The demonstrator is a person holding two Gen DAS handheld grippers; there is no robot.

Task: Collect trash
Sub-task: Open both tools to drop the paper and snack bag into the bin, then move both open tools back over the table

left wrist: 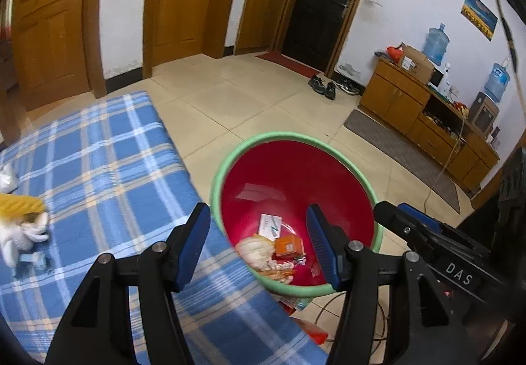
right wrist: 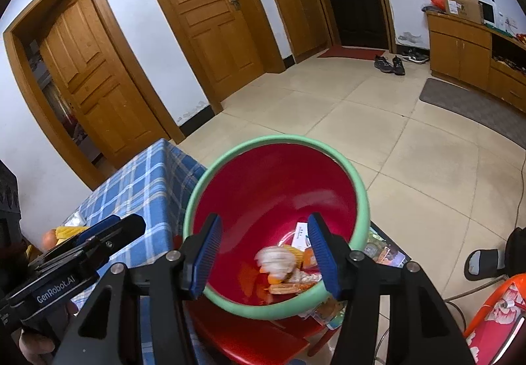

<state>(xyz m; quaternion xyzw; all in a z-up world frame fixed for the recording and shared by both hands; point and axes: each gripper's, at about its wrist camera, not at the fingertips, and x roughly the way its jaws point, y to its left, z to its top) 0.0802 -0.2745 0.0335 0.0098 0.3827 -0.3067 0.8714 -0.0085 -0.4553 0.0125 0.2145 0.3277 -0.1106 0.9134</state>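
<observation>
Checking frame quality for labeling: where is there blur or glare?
Left wrist view: the white and yellow items on the blue plaid cloth smear; glare streaks the red bin's wall. Right wrist view: a pale scrap over the trash is blurred.

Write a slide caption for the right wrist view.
Open right tool poised over the red bin, a blurred white scrap inside it.

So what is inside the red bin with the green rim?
The red bin holds a white card, an orange packet and crumpled wrappers. The right gripper, open, is above it. Anything under the pile is covered.
</observation>
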